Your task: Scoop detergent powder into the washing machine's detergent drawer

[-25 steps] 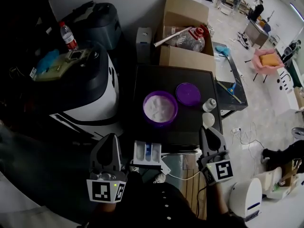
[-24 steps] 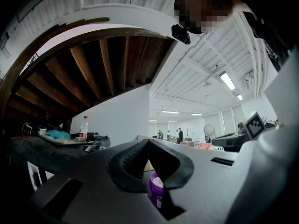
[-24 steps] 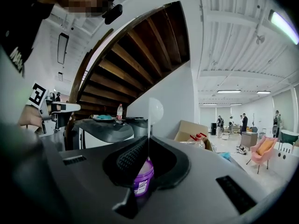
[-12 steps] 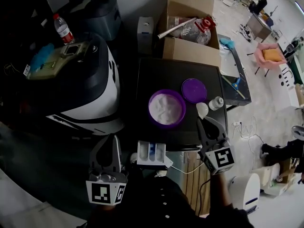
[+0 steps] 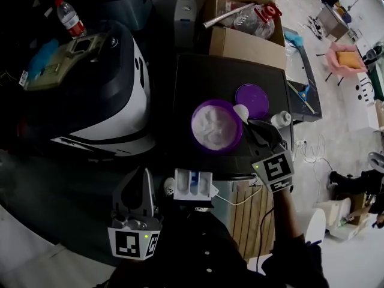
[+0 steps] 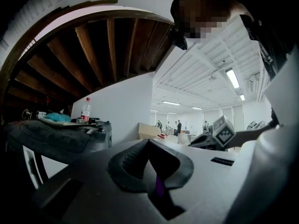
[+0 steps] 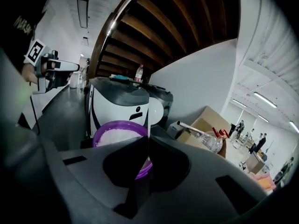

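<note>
A purple bowl [image 5: 216,126] [image 7: 117,133] of white detergent powder stands on the black top [image 5: 201,80]. My right gripper [image 5: 252,126] [image 7: 148,143] is shut on the thin handle of a white scoop [image 5: 241,111] [image 7: 154,109], whose head hangs at the bowl's right rim. The white detergent drawer [image 5: 193,183] stands pulled out below the top's front edge, its blue-edged compartments showing. My left gripper [image 5: 144,174] [image 6: 152,146] hangs left of the drawer, shut with nothing in it.
The bowl's purple lid [image 5: 252,99] and a small white bottle [image 5: 281,120] lie right of the bowl. A black-and-white machine [image 5: 114,95] stands at the left. A cardboard box [image 5: 247,41] holding a plastic jug stands behind, and a water bottle [image 5: 68,17] at the far left.
My right gripper has carried the scoop forward and left, from beside the small bottle to the bowl's right rim. The left gripper has stayed put.
</note>
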The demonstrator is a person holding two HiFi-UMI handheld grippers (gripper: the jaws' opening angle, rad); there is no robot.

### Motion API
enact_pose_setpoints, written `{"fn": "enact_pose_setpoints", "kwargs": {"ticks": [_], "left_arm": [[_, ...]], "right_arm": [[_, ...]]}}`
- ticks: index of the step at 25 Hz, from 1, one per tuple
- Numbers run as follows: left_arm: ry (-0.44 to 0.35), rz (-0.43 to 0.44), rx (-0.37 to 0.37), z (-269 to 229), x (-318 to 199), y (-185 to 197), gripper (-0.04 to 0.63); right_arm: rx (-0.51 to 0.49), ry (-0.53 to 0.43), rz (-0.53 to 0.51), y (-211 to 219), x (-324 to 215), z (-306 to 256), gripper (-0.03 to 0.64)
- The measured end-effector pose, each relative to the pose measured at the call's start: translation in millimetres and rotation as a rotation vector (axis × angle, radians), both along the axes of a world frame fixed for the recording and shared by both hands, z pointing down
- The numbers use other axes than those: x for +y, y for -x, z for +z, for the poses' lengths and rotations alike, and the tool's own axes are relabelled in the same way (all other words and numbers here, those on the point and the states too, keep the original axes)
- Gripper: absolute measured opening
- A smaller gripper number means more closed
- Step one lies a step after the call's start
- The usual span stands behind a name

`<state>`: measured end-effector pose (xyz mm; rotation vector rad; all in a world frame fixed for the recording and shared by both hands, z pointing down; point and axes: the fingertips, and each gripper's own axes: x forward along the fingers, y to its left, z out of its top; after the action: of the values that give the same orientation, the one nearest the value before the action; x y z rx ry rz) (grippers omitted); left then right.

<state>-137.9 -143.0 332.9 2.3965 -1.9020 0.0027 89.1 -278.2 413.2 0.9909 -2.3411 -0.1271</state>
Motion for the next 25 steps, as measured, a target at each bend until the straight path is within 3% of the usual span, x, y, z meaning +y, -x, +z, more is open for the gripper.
{"fn": "enact_pose_setpoints", "kwargs": {"ticks": [8, 20, 25], "left_arm": [[0.041, 0.004, 0.015, 17, -6, -3, 0.014], [0.05, 0.021, 0.012, 24, -11, -10, 0.014], [0.052, 0.029, 0.014, 24, -10, -13, 0.014]], "right_arm": [[0.248, 0.135, -0.158, 28, -16, 50, 0.032], [0.595, 0.317, -0.254, 42, -22, 96, 0.032], [0.699, 0.341, -0.253, 45, -28, 101, 0.032]]}}
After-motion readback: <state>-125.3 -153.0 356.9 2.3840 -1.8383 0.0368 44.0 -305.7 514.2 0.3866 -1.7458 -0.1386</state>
